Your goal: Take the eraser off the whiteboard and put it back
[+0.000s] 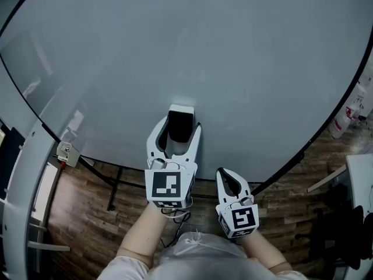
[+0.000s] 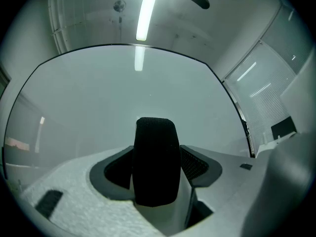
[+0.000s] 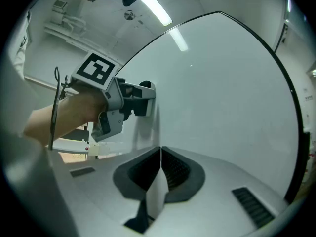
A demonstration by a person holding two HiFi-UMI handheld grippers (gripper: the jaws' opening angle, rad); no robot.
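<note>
The eraser (image 1: 179, 125), black felt on a white back, sits against the big whiteboard (image 1: 192, 51) near its lower edge. My left gripper (image 1: 182, 126) is level at the board with one finger on each side of the eraser. In the left gripper view the eraser (image 2: 156, 162) stands upright between the pads, with a dark gap at the left pad, so the jaws stand open around it. My right gripper (image 1: 225, 175) hangs shut and empty just below the board's edge. The right gripper view shows its jaws (image 3: 161, 154) pressed together and the left gripper (image 3: 129, 100) at the eraser (image 3: 146, 100).
The board's black rim (image 1: 303, 151) curves down both sides over a wooden floor (image 1: 87, 214). Stand legs (image 1: 113, 185) run below the board. Spray bottles (image 1: 349, 112) stand at the right, and a small white clip (image 1: 67, 151) sticks out at the left.
</note>
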